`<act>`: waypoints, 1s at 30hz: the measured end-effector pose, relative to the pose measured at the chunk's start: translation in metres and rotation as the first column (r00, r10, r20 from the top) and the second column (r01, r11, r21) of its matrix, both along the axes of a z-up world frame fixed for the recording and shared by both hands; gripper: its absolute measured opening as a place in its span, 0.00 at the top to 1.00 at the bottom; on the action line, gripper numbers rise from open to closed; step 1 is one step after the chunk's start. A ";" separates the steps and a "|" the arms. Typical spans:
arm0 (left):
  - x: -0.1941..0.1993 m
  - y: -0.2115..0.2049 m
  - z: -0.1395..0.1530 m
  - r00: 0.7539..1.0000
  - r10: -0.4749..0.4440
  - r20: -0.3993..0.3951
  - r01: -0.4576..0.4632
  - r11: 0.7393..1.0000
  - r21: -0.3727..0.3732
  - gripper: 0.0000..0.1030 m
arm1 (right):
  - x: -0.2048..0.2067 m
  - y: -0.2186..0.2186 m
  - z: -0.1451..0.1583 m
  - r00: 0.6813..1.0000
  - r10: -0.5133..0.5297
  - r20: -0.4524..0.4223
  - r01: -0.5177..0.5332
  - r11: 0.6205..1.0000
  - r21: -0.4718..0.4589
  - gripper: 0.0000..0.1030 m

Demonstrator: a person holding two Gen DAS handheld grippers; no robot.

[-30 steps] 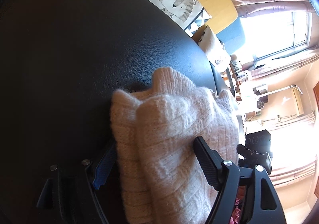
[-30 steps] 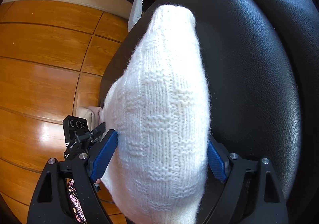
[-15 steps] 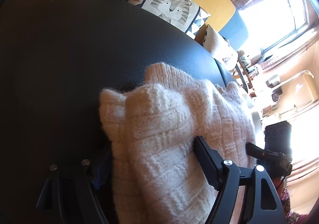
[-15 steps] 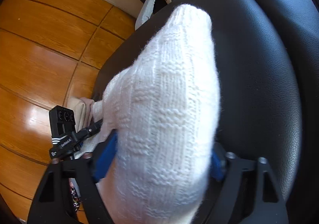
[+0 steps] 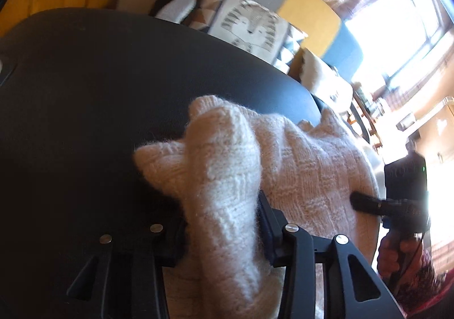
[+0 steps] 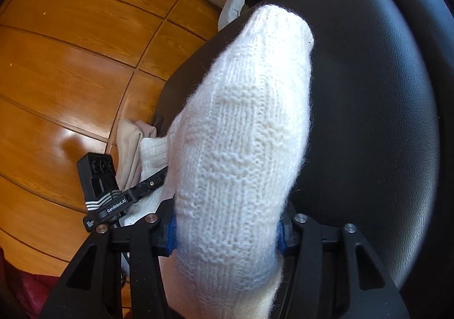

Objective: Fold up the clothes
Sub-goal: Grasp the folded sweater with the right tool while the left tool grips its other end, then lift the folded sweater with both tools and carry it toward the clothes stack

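Note:
A cream knit sweater (image 5: 306,165) lies bunched on a black leather seat (image 5: 99,91). My left gripper (image 5: 221,214) has a thick fold of the knit between its jaws, which are closing, and the pads press into the wool. In the right wrist view a rounded white bulge of the same sweater (image 6: 249,120) fills the right gripper (image 6: 227,233). Its blue pads (image 6: 171,233) dig into the knit as the jaws close. The right gripper's body (image 5: 403,199) shows at the sweater's far side, held by a hand (image 5: 394,256).
The seat (image 6: 369,120) curves up to the right. A wooden floor (image 6: 71,77) lies beyond its left edge, with a beige cloth (image 6: 127,143) hanging there. A tiger-print cushion (image 5: 249,32) and a bright window (image 5: 397,20) lie behind.
Both pairs of jaws have narrowed from wide open onto the knit. The left fold has bunched up taller. Both views have tilted and shifted a little over the seat.

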State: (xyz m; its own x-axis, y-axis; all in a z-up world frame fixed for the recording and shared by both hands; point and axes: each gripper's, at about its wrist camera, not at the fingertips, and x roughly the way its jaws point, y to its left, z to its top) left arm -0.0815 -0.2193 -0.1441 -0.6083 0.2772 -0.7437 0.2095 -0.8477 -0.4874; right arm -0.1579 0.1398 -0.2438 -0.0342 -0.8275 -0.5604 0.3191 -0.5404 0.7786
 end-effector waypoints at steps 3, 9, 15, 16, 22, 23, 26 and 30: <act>0.011 0.001 0.003 0.996 0.085 0.017 -0.085 0.996 0.035 0.63 | -0.002 0.000 0.005 0.999 -0.026 0.039 0.025 0.999 0.027 0.50; 0.026 0.002 0.051 0.992 0.099 0.073 -0.102 0.994 0.039 0.69 | 0.000 -0.034 0.068 0.998 0.044 0.034 -0.048 0.992 0.116 0.51; 0.051 -0.041 0.135 0.987 0.149 0.063 -0.155 0.983 0.100 0.70 | -0.012 -0.100 0.162 0.991 0.118 0.056 -0.126 0.978 0.166 0.51; 0.053 -0.053 0.150 0.985 0.163 0.059 -0.169 0.979 0.111 0.70 | -0.013 -0.114 0.180 0.990 0.133 0.049 -0.140 0.975 0.174 0.51; 0.081 -0.140 0.229 0.969 0.247 0.018 -0.247 0.962 0.115 0.70 | -0.013 -0.213 0.262 0.974 0.228 0.005 -0.225 0.956 0.187 0.51; 0.088 -0.154 0.238 0.962 0.275 0.009 -0.274 0.956 0.108 0.70 | -0.015 -0.231 0.267 0.969 0.247 0.011 -0.245 0.953 0.179 0.51; 0.110 -0.191 0.256 0.927 0.374 -0.015 -0.371 0.924 0.092 0.70 | -0.018 -0.286 0.282 0.952 0.306 0.026 -0.306 0.939 0.158 0.51; 0.147 -0.231 0.265 0.847 0.531 -0.038 -0.527 0.846 0.077 0.70 | -0.027 -0.361 0.284 0.898 0.441 0.019 -0.438 0.886 0.152 0.51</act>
State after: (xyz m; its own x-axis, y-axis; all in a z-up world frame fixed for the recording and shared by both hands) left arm 0.0652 -0.4498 0.1205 -0.7153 -0.0546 -0.6967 0.5886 -0.5845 -0.5585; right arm -0.1850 -0.2215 0.0401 0.3037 -0.6668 -0.6805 0.5622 -0.4512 0.6930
